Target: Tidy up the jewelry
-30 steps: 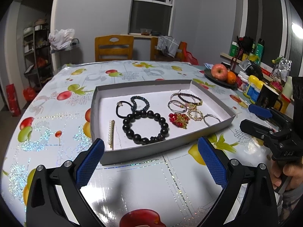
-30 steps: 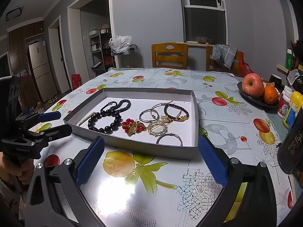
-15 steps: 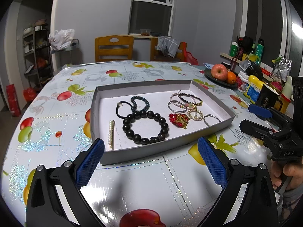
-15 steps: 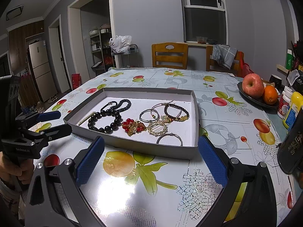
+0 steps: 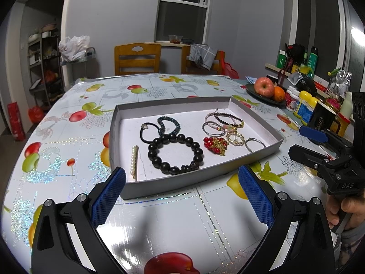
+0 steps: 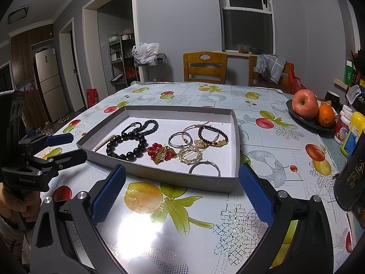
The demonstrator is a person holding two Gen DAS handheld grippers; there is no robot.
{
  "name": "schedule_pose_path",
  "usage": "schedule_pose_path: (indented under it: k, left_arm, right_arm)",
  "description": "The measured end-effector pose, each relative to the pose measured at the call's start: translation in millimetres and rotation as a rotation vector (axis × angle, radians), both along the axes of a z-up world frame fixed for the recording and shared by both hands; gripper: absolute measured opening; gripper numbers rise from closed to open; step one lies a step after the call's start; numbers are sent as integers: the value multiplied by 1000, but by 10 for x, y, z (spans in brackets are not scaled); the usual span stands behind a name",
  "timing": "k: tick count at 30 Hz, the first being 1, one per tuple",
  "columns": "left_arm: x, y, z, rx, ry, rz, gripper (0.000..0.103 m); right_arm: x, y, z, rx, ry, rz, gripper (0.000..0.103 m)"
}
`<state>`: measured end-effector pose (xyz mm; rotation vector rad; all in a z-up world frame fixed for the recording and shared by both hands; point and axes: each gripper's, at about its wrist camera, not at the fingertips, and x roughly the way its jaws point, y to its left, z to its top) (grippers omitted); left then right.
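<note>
Both the left tongs (image 5: pixel 181 193) and the right tongs (image 6: pixel 181 193) hover spread wide and empty just short of the grey tray (image 5: pixel 173 183) on the tabletop (image 5: pixel 68 123), where the black bead bracelet (image 5: pixel 175 154), red charm (image 5: pixel 214 145) and silver bangles (image 5: pixel 254 143) lie inside.

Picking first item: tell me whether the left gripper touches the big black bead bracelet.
Apart. The left wrist view shows the left gripper open outside the tray, bracelet inside.

The tablecloth (image 5: pixel 173 223) looks glossy, likely plastic. The tray (image 5: pixel 182 182) seems matt cardboard. The bead bracelet (image 5: pixel 175 154) shines smoothly.
</note>
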<state>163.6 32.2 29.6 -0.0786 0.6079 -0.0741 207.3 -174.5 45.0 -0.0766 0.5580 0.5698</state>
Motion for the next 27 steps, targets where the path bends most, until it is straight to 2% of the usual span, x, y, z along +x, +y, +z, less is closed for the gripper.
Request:
schedule_pose_path:
  k: [27]
  left_arm:
    - [-10, -31, 17, 9, -7, -8, 98]
  right_arm:
    - [-10, 4, 1, -1, 0, 1, 97]
